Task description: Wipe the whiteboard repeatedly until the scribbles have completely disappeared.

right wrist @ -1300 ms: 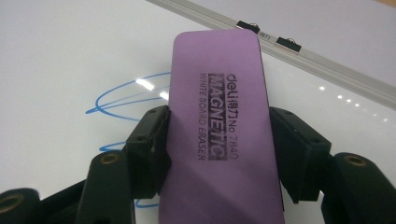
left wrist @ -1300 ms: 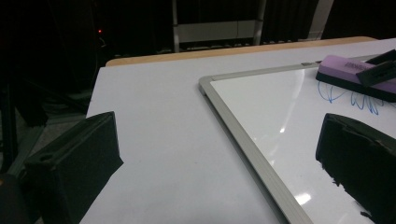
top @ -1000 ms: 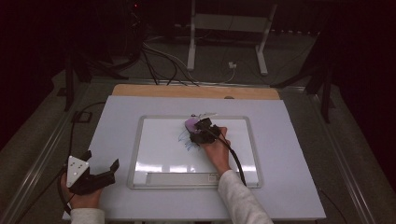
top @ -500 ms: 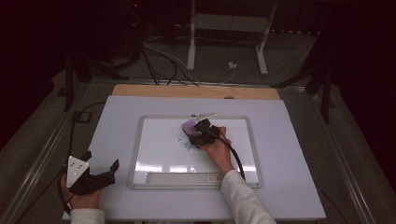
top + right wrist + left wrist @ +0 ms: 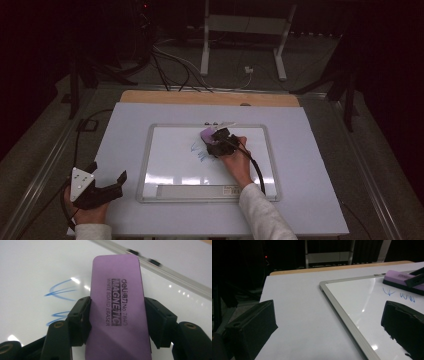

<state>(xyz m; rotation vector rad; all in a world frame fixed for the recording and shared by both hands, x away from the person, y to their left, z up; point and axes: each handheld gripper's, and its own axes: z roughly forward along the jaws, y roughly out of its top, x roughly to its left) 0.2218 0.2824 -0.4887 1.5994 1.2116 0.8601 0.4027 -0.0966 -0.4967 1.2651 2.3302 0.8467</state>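
Right tongs (image 5: pixel 117 322) pinch a purple eraser (image 5: pixel 117 302) across its width, one black jaw pressed on each long side. Its top reads "deli", "MAGNETIC", "WHITE BOARD ERASER", "No 7840"; the near end is cut off at the bottom edge of the right gripper view, and the underside is hidden. In the high view the right tongs (image 5: pixel 216 143) and eraser (image 5: pixel 207 134) are small and dark, sitting on the whiteboard (image 5: pixel 170 150) towards its far edge, about mid-width; the right hand (image 5: pixel 237 162) covers the gripper body, so the grip itself can't be made out there.

Blue marker strokes (image 5: pixel 61 292) lie on the board just left of the eraser. Some run under the left jaw and eraser, so their full extent is hidden. In the left gripper view the strokes (image 5: pixel 399 293) sit just near of the eraser (image 5: pixel 402 281), which is cut off at the right edge with part of the right tongs over it.

Left tongs (image 5: pixel 107 187) rest at the near left corner of the worktop (image 5: pixel 310 150), well apart from the board, held by the left hand (image 5: pixel 87 212). Jaws spread wide w/ nothing between them; only bare worktop and the board's grey frame (image 5: pixel 342 312) in the gap.

Beyond the worktop's far edge the room is too dark to read: cables and a stand base, little else.
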